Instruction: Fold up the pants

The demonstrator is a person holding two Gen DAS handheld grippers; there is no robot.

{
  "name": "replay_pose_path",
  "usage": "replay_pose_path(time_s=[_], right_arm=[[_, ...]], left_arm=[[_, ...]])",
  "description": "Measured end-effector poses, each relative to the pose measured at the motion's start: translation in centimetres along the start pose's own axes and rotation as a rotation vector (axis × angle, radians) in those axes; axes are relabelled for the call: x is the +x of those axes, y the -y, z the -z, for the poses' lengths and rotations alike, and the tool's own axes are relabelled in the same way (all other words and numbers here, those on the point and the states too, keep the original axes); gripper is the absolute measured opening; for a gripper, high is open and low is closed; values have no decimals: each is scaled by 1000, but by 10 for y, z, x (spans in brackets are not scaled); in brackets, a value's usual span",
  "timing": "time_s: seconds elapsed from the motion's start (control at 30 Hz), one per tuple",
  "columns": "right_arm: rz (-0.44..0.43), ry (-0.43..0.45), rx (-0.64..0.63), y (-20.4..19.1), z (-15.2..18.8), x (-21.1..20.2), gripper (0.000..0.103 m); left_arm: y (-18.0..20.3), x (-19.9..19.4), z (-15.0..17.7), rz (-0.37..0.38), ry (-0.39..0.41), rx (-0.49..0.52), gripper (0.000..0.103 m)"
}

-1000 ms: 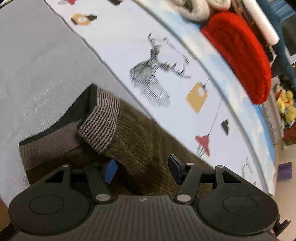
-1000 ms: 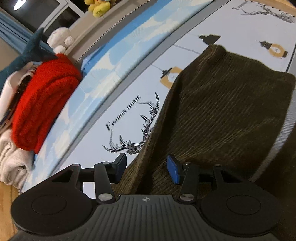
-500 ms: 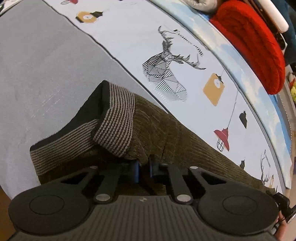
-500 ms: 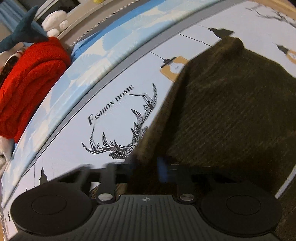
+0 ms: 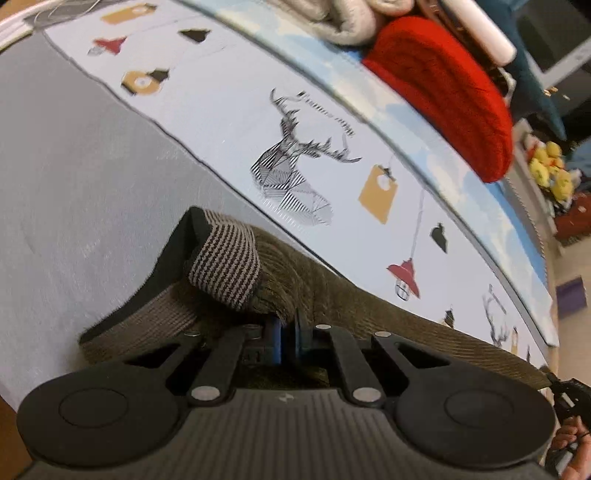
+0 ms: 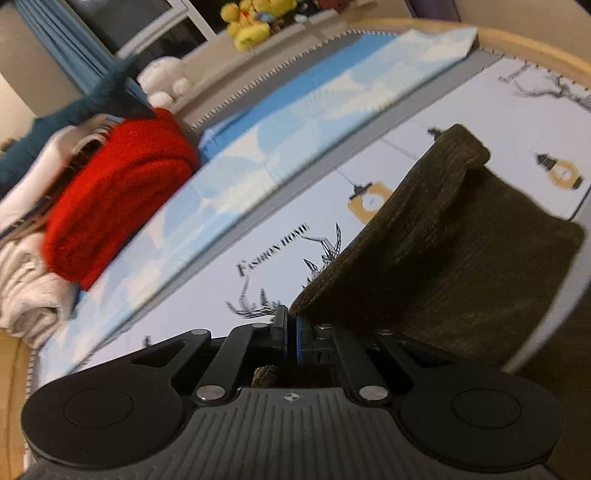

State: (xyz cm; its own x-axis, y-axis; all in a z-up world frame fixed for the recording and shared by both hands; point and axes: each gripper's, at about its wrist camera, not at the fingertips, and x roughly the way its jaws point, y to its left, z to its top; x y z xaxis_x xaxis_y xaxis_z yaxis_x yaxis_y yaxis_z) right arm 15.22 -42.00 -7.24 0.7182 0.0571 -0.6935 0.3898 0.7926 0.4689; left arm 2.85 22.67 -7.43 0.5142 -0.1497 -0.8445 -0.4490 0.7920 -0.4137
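Observation:
Dark olive corduroy pants (image 5: pixel 325 291) lie on a bed with a printed sheet. Their striped elastic waistband (image 5: pixel 225 266) is folded over just ahead of my left gripper (image 5: pixel 288 328), which is shut on the cloth right behind it. In the right wrist view the same pants (image 6: pixel 443 251) rise off the sheet in a slack sheet of fabric. My right gripper (image 6: pixel 291 332) is shut on their near edge, which is lifted above the bed.
A red knitted blanket (image 5: pixel 450 92) and pale folded cloth (image 5: pixel 332 18) sit at the bed's far side. Plush toys (image 6: pixel 251 22) stand on the ledge behind. The printed sheet (image 5: pixel 229 103) with deer and lamp pictures spreads beyond the pants. A person's hand (image 5: pixel 569 443) shows at lower right.
Both grippers have closed on the pants. Both hands have risen, and the cloth in the right gripper now hangs off the bed.

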Motion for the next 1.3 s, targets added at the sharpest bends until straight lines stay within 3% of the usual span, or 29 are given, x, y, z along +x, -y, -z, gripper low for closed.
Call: replay_pose_path(time_s=[0.23, 0.47, 0.67, 0.73, 0.83, 0.93, 1.03, 1.3], right_arm=[[-7, -73, -105, 24, 44, -103, 3], [82, -418, -246, 74, 107, -105, 8], [136, -279, -201, 105, 85, -123, 11], [155, -217, -190, 108, 77, -129, 18], [170, -122, -193, 112, 70, -136, 32], [196, -63, -196, 112, 60, -129, 34], [221, -20, -184, 113, 52, -123, 37], [276, 70, -107, 130, 32, -111, 37]], left_arm=[[-29, -28, 4, 50, -9, 69, 6], [-42, -1, 12, -26, -185, 150, 8], [-44, 6, 13, -51, -201, 113, 13], [-44, 8, 13, -66, -207, 109, 18], [-44, 12, 13, -88, -219, 111, 33], [-47, 15, 13, -101, -227, 105, 36], [-48, 17, 13, -117, -229, 101, 47], [-45, 20, 11, -123, -231, 100, 49]])
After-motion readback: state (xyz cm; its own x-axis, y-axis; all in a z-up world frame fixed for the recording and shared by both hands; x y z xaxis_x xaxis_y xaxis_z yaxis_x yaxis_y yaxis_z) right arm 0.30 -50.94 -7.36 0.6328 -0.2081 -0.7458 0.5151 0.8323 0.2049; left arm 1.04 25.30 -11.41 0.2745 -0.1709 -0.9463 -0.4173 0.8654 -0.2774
